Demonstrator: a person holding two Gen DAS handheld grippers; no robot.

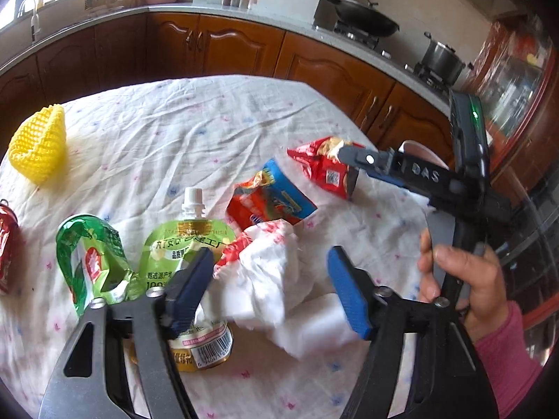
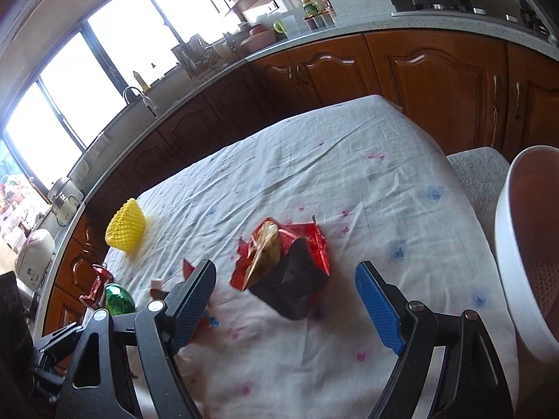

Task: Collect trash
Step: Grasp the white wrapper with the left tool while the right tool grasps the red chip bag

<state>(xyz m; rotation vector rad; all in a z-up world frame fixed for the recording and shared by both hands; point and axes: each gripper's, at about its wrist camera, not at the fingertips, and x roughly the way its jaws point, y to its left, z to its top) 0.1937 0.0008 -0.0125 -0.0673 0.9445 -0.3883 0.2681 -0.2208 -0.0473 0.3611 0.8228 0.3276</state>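
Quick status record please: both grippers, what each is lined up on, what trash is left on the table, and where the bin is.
left gripper: open, white crumpled tissue between its fingers, not pressed
right gripper: open, empty, red snack wrapper ahead between its fingers
other trash on tablecloth: green juice pouch, green wrapper, red and blue packet, yellow foam net, red can at left edge
bin: white basket beside the table's right edge, right wrist view
collected: cannot tell
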